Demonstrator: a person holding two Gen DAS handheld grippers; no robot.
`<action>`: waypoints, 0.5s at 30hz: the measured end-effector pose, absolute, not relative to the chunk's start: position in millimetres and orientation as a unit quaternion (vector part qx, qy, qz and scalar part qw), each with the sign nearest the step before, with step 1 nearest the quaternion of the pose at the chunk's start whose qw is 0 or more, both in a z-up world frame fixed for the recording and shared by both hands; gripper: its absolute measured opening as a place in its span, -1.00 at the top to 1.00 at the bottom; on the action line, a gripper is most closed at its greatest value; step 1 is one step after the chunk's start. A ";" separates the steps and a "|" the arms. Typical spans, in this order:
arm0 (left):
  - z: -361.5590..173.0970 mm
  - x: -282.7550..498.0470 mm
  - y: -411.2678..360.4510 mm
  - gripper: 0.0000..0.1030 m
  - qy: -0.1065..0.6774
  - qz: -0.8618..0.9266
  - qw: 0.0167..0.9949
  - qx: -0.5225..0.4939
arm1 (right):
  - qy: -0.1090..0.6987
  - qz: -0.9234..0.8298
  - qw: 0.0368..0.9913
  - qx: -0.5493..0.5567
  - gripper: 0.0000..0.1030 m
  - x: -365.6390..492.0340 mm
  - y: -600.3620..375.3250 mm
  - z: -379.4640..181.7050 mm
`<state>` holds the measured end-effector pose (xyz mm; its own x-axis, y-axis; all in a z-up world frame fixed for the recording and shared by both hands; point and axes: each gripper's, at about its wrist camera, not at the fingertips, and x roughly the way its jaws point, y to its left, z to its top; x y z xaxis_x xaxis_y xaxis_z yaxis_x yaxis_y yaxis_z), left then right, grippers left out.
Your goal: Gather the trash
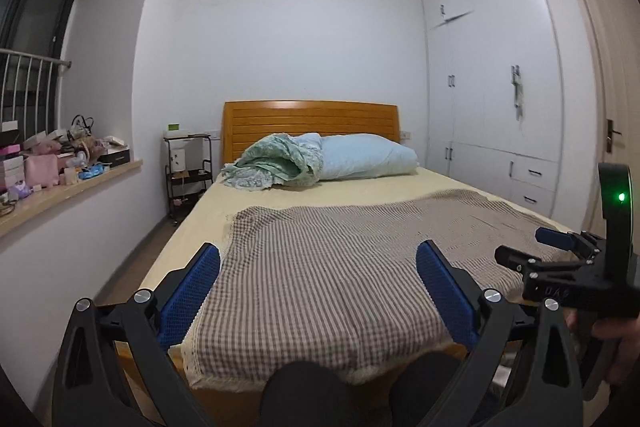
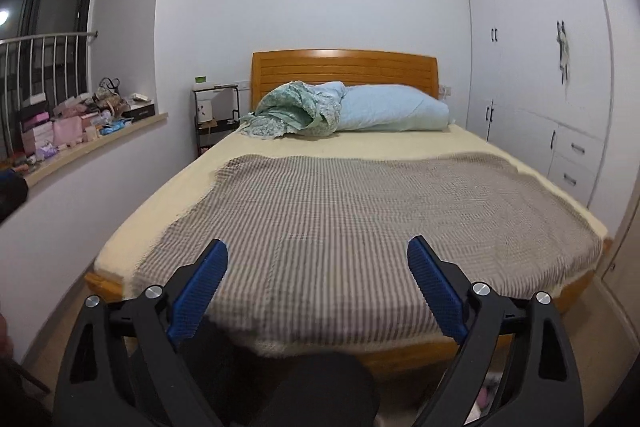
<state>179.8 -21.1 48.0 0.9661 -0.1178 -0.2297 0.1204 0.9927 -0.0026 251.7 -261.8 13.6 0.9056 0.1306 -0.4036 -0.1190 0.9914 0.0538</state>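
Tongs on both sides stand wide, holding nothing: the left tongs [image 1: 318, 267] and right tongs [image 2: 318, 263], black-framed with blue ribbed pads, hover over the foot edge of the wooden bed [image 2: 400, 357]. No trash can be made out on it. A brown-and-white checked blanket [image 2: 340, 227] covers the bed's near half; a crumpled green quilt [image 1: 276, 161] and pale blue pillow [image 1: 368, 157] lie at the headboard edge. The cluttered windowsill [image 1: 68, 195] is well left of the left tongs.
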 end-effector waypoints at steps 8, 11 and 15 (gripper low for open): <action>13.5 123.4 -24.5 -0.85 0.150 -0.057 0.987 0.011 | 0.221 0.059 0.973 0.042 -0.70 180.0 -262.9 0.8; 7.1 98.2 -21.8 -0.85 0.155 -0.056 0.986 0.006 | 0.202 0.062 0.976 0.056 -0.70 145.6 -260.9 -2.5; 12.1 68.0 -16.4 -0.85 0.161 -0.084 0.983 0.014 | 0.207 0.076 0.974 0.042 -0.70 119.4 -253.1 -4.8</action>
<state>68.0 -16.4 12.1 0.9344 -0.1606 -0.3181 0.1697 0.9855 0.0008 119.4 -253.1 -4.8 0.9025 0.1659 -0.3975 -0.1311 0.9849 0.1135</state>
